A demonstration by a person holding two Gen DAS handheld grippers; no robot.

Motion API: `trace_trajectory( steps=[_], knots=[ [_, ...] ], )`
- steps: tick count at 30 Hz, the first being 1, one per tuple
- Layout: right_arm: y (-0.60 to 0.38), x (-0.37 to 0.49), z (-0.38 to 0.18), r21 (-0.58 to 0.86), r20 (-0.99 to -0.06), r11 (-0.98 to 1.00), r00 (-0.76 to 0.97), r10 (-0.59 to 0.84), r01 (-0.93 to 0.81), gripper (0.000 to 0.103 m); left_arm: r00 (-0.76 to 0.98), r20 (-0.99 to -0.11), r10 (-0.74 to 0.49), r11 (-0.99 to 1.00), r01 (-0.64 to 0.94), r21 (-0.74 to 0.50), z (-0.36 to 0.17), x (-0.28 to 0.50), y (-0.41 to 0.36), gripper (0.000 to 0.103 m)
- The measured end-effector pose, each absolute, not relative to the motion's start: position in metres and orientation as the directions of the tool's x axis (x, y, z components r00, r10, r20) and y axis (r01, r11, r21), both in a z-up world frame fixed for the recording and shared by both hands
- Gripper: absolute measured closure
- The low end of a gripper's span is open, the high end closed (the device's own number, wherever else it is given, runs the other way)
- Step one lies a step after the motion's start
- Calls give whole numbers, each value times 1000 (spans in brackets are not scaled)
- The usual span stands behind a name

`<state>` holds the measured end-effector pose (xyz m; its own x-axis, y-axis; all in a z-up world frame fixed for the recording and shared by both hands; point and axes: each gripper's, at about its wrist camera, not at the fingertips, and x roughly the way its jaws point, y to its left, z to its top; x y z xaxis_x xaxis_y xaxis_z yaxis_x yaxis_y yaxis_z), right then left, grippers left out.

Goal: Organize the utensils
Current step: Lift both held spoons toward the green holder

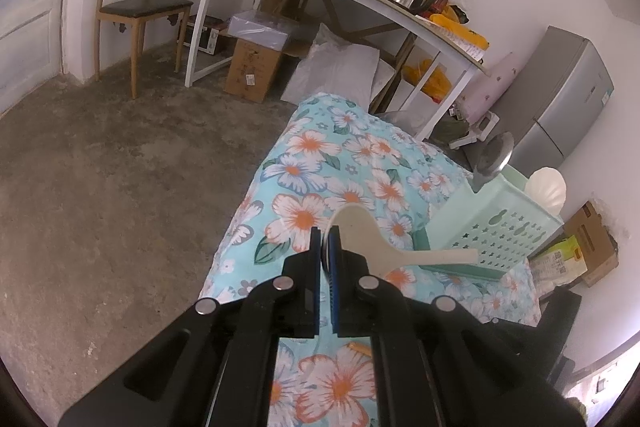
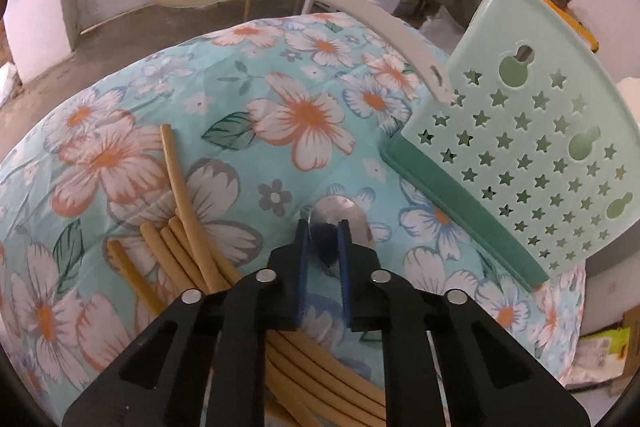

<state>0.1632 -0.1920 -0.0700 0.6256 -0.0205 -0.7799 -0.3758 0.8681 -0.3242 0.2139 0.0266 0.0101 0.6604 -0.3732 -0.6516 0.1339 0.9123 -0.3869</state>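
Your right gripper [image 2: 323, 233] pinches a metal spoon [image 2: 340, 219] beside chopsticks [image 2: 188, 247]; your left gripper [image 1: 325, 241] clamps a rice paddle [image 1: 360, 231].

I can read no text anywhere. The cardboard box [image 1: 251, 73] at eleven o'clock carries a small label, too blurred for me. The printed packets [image 1: 560, 263] at three o'clock blur too.

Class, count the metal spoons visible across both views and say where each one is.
2: one metal spoon lies on the floral cloth between the right gripper's jaws; another stands in the green basket. Others may be hidden.
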Motion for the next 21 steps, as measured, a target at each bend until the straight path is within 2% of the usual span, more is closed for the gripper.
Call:
trace_trajectory(
  steps=[6, 11, 21],
  knots=[
    [-193, 154, -61, -403, -699, 860, 712, -68, -313, 102, 676, -649, -349, 921, 123, -369, 19, 210, 35, 100],
    [-212, 145, -37, -387, -636, 891, 769, -72, -236, 103, 702, -628, -336, 925, 121, -359, 31, 205, 40, 100],
    [-265, 124, 18, -217, -549, 973, 834, -51, -83, 103, 746, -575, -337, 925, 148, -349, 56, 188, 39, 100]
  ],
)
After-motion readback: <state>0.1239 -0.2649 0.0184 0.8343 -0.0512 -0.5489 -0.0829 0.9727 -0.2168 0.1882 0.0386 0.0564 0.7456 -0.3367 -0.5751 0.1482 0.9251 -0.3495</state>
